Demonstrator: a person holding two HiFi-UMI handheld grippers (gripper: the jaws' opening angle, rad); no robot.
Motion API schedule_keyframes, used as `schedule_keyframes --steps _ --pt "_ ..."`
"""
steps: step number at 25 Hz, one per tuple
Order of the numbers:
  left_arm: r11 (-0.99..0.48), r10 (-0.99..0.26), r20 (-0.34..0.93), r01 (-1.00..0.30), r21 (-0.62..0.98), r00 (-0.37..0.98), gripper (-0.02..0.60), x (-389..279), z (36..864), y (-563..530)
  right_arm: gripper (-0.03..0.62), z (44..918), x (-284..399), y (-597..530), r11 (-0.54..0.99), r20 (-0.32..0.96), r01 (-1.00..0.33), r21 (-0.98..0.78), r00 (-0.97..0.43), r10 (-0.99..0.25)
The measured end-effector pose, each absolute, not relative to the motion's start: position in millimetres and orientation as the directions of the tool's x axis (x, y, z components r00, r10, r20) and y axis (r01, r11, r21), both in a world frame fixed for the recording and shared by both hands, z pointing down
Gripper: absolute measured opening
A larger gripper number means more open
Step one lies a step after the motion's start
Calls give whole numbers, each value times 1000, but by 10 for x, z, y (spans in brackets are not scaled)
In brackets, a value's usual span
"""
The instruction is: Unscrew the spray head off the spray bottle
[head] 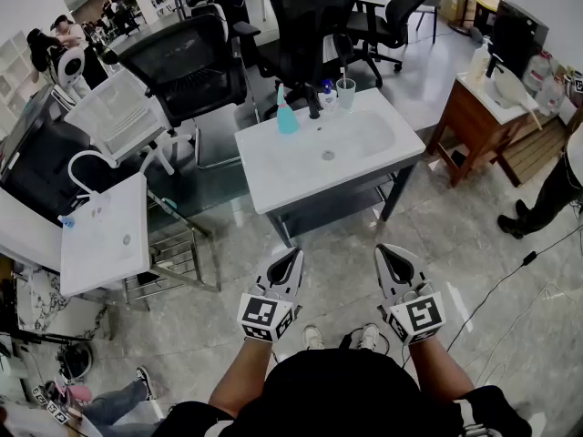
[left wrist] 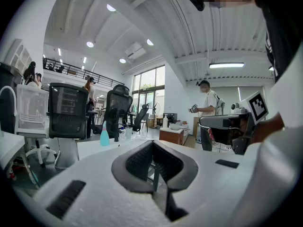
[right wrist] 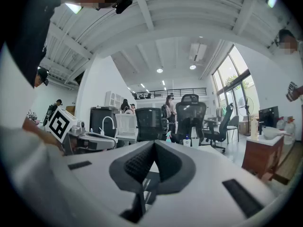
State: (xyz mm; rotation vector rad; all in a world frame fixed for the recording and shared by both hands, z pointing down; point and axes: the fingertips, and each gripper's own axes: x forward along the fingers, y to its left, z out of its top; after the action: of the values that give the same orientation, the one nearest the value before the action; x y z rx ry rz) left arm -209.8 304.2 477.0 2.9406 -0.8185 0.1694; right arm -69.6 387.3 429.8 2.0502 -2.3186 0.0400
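1. both tools are shut and empty. the left tool (head: 291, 257) and the right tool (head: 387, 252) are held side by side in front of the person, roughly level. each one's jaws are pressed together with nothing between them, and both are well apart from the work.
2. the teal plastic spray bottle (head: 287, 118) stands upright near the far left edge of the white sink-top surface (head: 273, 182). its spray head (head: 281, 93) is on and nothing is touching it.
3. if the jaws arrive shut like this, i'd expect them to shove the bottle rather than take it. it stands free and looks light, so a nudge could tip it or push it off the back edge.
4. the spot is crowded. a black faucet (head: 314, 107) stands just beside the bottle, with a small blue-capped bottle (head: 327, 89) and a clear cup (head: 346, 91) beyond it. a tool coming in from the right could well knock the cup over.
5. if one tool turns the head while the other grips the body only loosely, the whole bottle would probably spin and the thread would not loosen. the smooth plastic makes slipping likely.
6. i can't tell how full the bottle is. if it leans once the head loosens, liquid could run out across the surface.
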Motion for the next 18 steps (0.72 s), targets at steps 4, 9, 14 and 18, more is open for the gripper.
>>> schedule_keyframes --steps 4,9,14,18 --pt "-855 -508 123 -516 53 853 17 -2112 4756 3025 5 4299 -748 3847 132 55 -991 14 -131 -990" --pt "-862 -487 113 -497 99 866 17 -2177 4715 3018 5 4385 -894 3823 144 86 -989 13 -143 -986" --pt "-871 -471 111 -481 98 875 17 -2284 4687 3002 5 4409 -1059 3772 152 103 -988 5 -150 -983" --pt "-878 -457 126 -469 98 881 17 -2406 4760 2984 6 4492 -1145 3720 137 118 -989 -51 -143 -983"
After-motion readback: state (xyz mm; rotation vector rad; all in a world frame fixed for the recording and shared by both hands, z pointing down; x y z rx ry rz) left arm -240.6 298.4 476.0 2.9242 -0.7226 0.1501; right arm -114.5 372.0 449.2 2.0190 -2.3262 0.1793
